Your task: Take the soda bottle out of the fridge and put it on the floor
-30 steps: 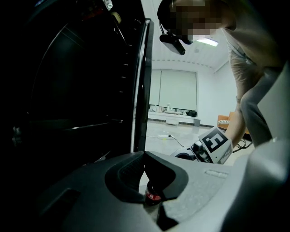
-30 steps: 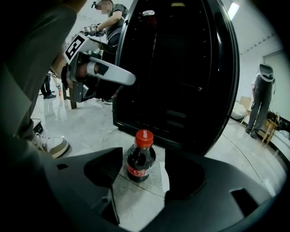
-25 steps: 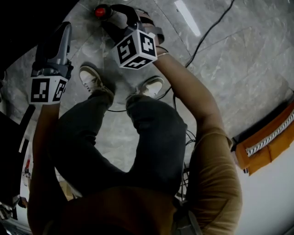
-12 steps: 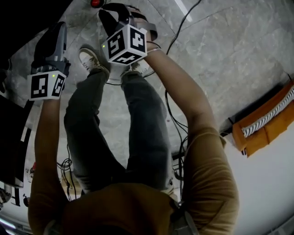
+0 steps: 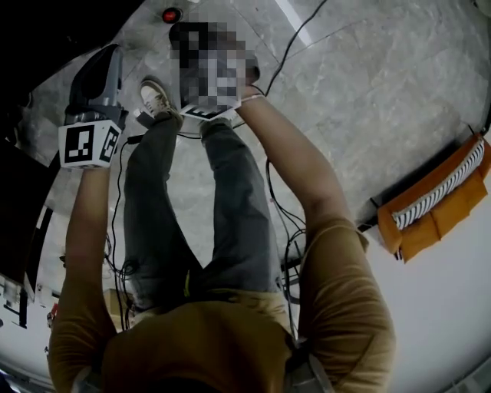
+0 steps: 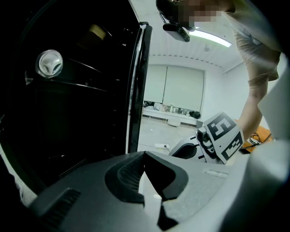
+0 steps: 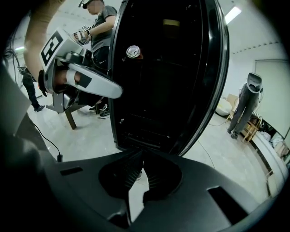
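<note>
**A:** Head view: the soda bottle [image 5: 170, 14] sits on the floor [image 5: 368, 115], red cap toward us, just ahead of our left shoe [image 5: 156, 98]. It is out of the fridge [image 7: 167, 77], so we judge the job as good as done.

**B:** And the tongs?

**A:** Left tongs [image 6: 144, 155] are clenched with nothing in them. Right tongs [image 7: 141, 156] have just been closing. Their tips meet now, and they are empty too.

**B:** What risks do we log?

**A:** One careless step forward could kick the bottle over. Cables [image 5: 278, 215] trail by our feet and could snag a shoe. The fridge's pale edge strip [image 6: 136, 86] stands near the left tongs, so a sideways swing could strike it. A can [image 7: 132, 52] rests on an upper shelf inside, well apart from both tongs.

**B:** Where is there room to move?

**A:** A wide stretch of floor lies to our right. The fridge closes off our left.
</note>
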Demonstrator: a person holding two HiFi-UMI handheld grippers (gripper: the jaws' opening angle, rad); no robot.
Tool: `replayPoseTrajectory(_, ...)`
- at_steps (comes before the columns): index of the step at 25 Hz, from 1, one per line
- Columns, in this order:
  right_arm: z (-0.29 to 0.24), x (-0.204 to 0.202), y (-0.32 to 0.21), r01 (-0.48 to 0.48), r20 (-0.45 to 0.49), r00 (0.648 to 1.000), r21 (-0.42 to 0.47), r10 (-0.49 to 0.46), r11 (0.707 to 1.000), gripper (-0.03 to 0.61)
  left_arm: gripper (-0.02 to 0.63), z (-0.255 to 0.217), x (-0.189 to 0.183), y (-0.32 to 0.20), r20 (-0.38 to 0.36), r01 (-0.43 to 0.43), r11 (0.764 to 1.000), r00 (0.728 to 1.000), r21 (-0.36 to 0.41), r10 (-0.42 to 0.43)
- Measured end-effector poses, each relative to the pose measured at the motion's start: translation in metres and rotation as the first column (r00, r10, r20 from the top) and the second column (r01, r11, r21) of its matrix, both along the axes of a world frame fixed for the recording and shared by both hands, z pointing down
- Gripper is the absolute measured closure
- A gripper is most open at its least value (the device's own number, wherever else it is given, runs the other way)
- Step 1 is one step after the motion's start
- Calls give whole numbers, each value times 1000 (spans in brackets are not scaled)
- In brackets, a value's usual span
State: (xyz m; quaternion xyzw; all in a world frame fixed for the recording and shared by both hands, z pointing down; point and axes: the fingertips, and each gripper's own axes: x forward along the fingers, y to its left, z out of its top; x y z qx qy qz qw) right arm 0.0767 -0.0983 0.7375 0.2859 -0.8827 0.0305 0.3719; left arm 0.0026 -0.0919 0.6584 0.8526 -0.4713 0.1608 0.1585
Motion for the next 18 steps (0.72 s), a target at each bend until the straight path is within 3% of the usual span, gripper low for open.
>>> replayPoseTrajectory(18, -158, -12, 17, -38, 29, 999, -47, 40, 998, 577, 612, -143, -19, 20, -64, 82, 996, 995, 24, -80)
